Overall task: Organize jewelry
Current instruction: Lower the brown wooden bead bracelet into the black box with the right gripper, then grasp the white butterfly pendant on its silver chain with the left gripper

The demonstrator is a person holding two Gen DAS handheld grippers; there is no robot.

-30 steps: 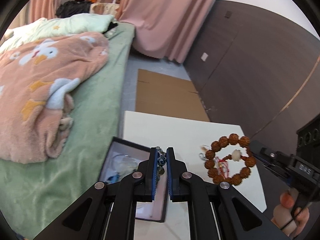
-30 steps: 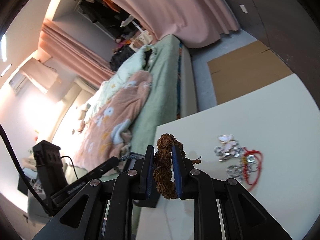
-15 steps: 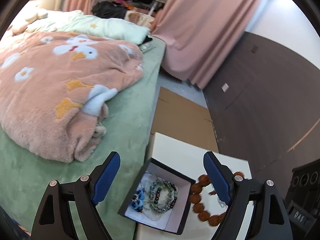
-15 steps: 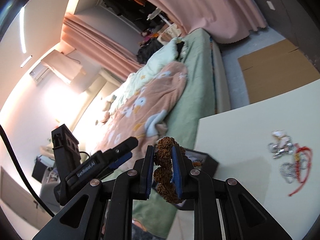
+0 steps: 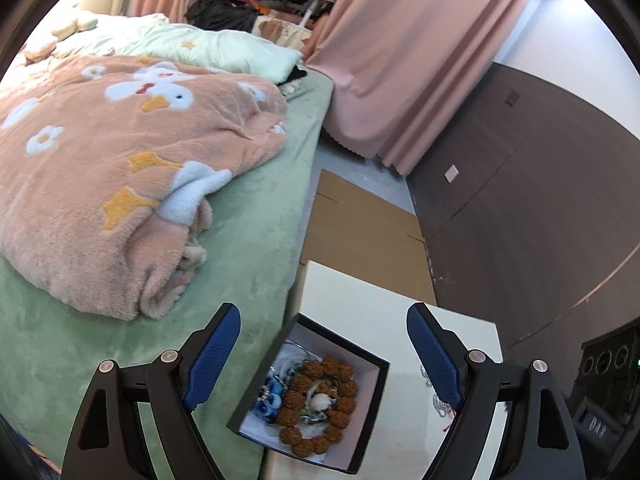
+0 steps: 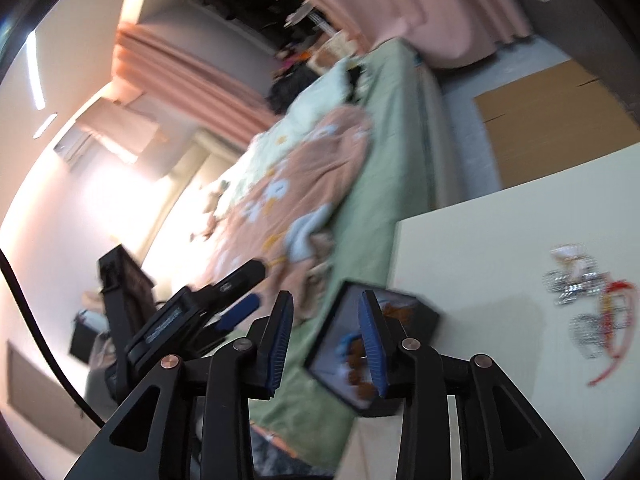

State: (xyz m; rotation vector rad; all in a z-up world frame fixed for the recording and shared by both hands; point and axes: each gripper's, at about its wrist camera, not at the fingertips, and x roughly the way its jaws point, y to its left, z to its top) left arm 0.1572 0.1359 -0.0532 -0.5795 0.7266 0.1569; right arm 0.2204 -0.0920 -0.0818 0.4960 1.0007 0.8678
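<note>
Left wrist: black box (image 5: 370, 408), beaded bracelet (image 5: 318, 402) inside

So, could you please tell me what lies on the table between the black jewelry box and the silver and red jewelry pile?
Nothing: in the right wrist view, bare white table separates the black jewelry box from the silver and red jewelry pile.

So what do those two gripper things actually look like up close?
Both look alike. The left gripper and the right gripper are matte black plastic frames with triangular cut-outs and small silver screws. Each finger ends in a blue ribbed pad. In the right wrist view, a black cable curves along the left edge. No sleeves or hands show.
</note>
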